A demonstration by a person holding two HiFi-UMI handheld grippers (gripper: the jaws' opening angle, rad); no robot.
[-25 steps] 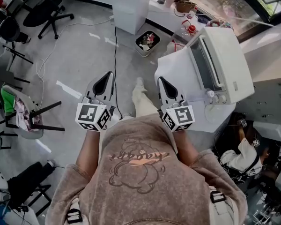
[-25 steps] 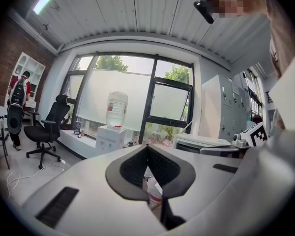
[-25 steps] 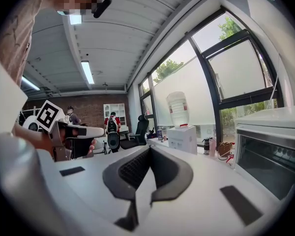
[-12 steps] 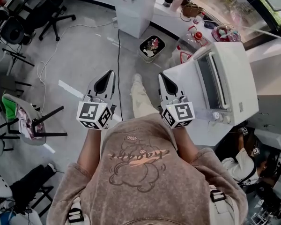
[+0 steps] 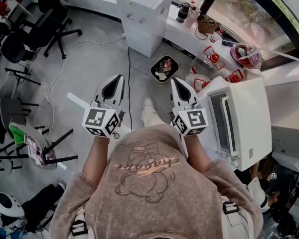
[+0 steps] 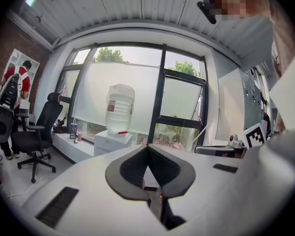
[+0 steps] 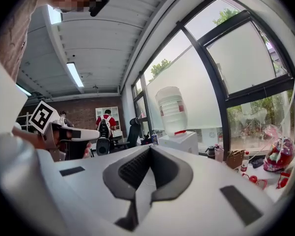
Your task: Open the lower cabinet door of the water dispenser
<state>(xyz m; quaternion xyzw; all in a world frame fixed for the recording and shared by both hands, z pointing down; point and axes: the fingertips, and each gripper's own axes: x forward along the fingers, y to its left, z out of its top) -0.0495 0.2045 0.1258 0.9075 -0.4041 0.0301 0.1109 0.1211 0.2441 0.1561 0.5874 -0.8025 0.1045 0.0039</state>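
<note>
Fingers of the left gripper point(image 6: 147, 147) are pressed together with nothing between them, and the fingers of the right gripper point(image 7: 150, 148) are likewise closed and empty. You hold both level, side by side and pointing at the water dispenser point(image 5: 139, 24), which is well apart from them across open floor point(image 5: 84, 68). The dispenser stands against the window ledge with its bottle point(image 6: 120, 107) upright on top. The lower cabinet door point(image 5: 135, 38) faces you, apparently shut, but it is too small to show a handle or which edge is hinged. Judgement: this is the approach stage and the door has not been touched. Risk 1: with both pairs of fingers closed, you would only bump the door; one pair must open before it reaches the edge or handle. Risk 2: a black cable point(image 5: 128, 83) runs along the floor from the dispenser's base toward your foot point(image 5: 148, 103), so a step could catch it and tug the unit. Risk 3: a bin point(image 5: 164, 69) full of scraps sits on the floor just in front of the dispenser, toward the right gripper's side, and may stop the door if it swings that way. Risk 4: the bottle looks heavy, so a sharp pull low down could rock the dispenser; draw the door steadily.
</note>
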